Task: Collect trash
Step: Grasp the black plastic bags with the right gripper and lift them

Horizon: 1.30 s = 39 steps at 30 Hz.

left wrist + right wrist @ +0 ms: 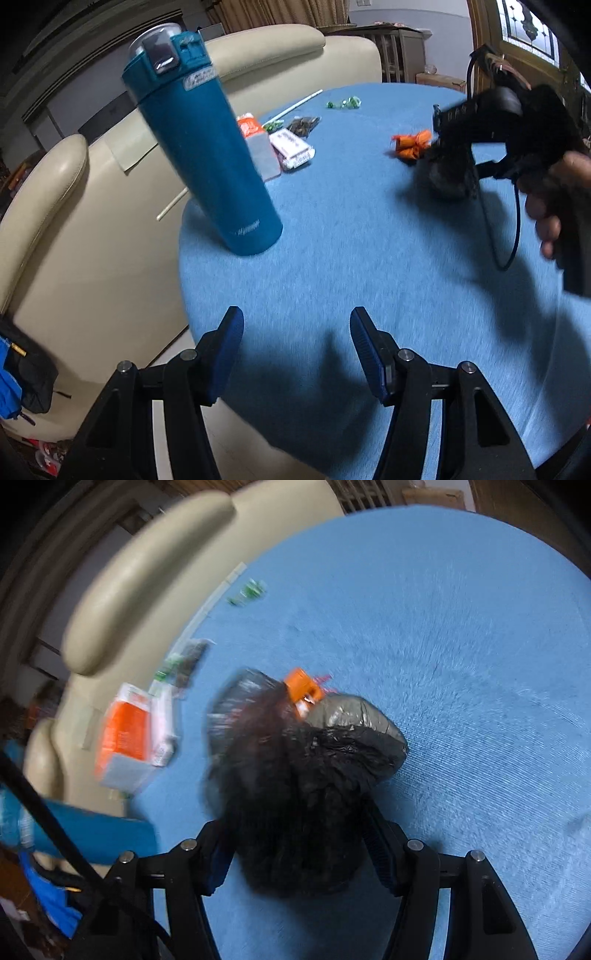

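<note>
Right gripper (pixel 295 834) clamped on crumpled black plastic trash bag (pixel 306 775), carrying it for collection
Left gripper (pixel 297 354) apart, empty, free; orange wrapper (pixel 412 144) ahead of the bag

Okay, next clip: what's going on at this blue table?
A person is clearing litter off a round blue-covered table with two handheld grippers. The right gripper is closed on a crumpled black plastic bag, held just by an orange wrapper. The left gripper is open and empty near the table's edge. A tall teal flask, an orange-and-white carton, a white packet and green wrappers remain on the table.
</note>
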### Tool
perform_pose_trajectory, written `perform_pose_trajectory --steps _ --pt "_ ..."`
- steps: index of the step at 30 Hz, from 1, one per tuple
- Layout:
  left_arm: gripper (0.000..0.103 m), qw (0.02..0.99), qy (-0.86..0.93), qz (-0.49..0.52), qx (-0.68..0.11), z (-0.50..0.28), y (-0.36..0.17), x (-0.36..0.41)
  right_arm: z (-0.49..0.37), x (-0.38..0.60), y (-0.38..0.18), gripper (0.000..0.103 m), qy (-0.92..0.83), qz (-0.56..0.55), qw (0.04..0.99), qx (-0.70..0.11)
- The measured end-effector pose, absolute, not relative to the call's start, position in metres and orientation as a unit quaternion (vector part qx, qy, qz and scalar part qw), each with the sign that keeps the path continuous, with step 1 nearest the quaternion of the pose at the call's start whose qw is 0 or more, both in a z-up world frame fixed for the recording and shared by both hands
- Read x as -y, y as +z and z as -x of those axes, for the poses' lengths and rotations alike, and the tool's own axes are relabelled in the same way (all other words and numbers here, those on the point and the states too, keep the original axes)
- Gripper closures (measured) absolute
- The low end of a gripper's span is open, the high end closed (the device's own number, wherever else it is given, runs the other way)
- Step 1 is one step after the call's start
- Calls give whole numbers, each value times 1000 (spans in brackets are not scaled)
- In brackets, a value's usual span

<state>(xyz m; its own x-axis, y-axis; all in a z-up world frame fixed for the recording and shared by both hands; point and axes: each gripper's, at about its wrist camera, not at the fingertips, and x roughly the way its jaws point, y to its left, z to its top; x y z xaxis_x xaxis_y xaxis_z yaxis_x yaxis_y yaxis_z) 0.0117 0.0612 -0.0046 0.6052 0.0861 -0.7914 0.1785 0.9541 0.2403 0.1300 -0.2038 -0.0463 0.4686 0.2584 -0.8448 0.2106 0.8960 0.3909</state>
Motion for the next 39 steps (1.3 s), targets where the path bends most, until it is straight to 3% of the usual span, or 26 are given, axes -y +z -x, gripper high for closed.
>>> perform_pose_trajectory --steps 2,19,26,34,35,37,39 --pt "42 886 -32 -149 -438 -21 1 -57 -130 201 -46 60 26 -212 830 -515" --pt "39 875 -145 -172 -428 -169 -5 73 -5 308 -17 61 60 -187 873 -446" --pt "39 841 -177 -175 -481 -230 -25 98 33 343 -15 61 51 -206 878 -429" --pt "39 810 -214 -183 -514 -246 -50 102 47 359 -11 61 41 -215 883 -414" --pt "40 812 -215 -177 -513 -247 -51 101 51 359 -11 61 40 -215 884 -413" --pt "63 812 -221 -158 -516 -248 -51 99 54 357 -10 61 37 -211 887 -409" --pt "74 815 -221 -145 -516 -243 -50 99 60 356 -7 61 35 -207 889 -408"
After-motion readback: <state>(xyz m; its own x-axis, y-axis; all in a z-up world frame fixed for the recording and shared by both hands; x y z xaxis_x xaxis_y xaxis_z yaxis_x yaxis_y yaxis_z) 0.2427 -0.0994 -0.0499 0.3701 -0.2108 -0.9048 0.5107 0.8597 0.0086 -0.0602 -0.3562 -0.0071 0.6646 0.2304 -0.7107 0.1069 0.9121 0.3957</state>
